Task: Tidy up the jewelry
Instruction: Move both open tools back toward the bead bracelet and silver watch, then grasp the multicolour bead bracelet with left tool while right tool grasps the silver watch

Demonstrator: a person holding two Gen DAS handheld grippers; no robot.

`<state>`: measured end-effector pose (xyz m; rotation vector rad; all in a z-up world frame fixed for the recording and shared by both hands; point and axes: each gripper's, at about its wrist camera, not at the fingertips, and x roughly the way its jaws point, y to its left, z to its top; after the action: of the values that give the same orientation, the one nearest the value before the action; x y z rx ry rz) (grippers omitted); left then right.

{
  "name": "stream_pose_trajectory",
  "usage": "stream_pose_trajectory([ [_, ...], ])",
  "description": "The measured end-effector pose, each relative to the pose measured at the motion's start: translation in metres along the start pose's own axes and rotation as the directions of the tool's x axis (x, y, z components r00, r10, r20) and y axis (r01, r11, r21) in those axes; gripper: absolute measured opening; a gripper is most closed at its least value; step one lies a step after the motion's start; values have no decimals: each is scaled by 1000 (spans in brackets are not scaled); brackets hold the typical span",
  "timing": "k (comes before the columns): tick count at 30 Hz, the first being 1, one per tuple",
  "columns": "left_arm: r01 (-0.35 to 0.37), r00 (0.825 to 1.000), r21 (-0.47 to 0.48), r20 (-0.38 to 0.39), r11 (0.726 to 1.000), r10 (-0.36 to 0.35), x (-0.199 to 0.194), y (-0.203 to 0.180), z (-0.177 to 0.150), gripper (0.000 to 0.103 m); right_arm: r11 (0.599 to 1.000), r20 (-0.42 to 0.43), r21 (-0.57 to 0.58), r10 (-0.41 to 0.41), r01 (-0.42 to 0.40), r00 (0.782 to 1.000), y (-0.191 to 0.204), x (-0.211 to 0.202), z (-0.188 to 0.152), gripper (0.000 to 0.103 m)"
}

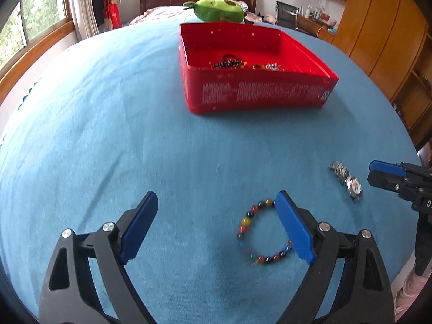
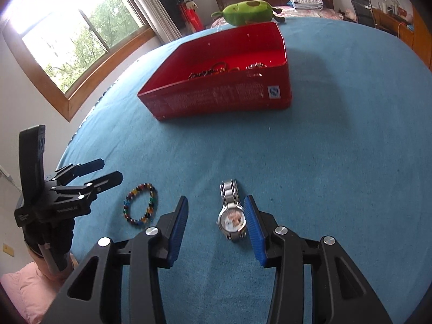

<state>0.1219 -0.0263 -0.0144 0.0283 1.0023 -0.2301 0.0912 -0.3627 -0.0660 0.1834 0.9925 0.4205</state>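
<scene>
A multicoloured bead bracelet lies on the blue cloth, just inside the right finger of my open left gripper. It also shows in the right wrist view. A silver wristwatch lies flat between the fingers of my open right gripper, close to the right finger. The watch lies right of the bracelet in the left wrist view, next to the right gripper. The left gripper shows at left in the right wrist view. A red open box farther back holds several jewelry pieces.
A blue cloth covers the round table. A green avocado plush lies behind the box at the far edge. A window is at left, wooden cabinets at right, a bed beyond.
</scene>
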Motion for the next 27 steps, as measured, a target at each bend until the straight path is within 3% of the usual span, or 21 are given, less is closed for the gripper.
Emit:
stream_pose_trajectory([
  [10,-21,998,10,-63,1000,21,15,-3,-19,87,1000,-30,22,11,-10,999,-7,12,-9,43],
  [15,-41,996,43,-80,998,44,26,-9,-23,77,1000,-32,24,13,-12,999,-8,14,-9,43],
  [21,-34,997,91,-61,995,40,27,-19,-22,50,1000,-42,21,17,-17,999,-8,20,-4,43],
  [27,-11,999,131,-52,991,18,26,-29,-22,13,999,-73,31,-8,11,997,-13,34,4,43],
])
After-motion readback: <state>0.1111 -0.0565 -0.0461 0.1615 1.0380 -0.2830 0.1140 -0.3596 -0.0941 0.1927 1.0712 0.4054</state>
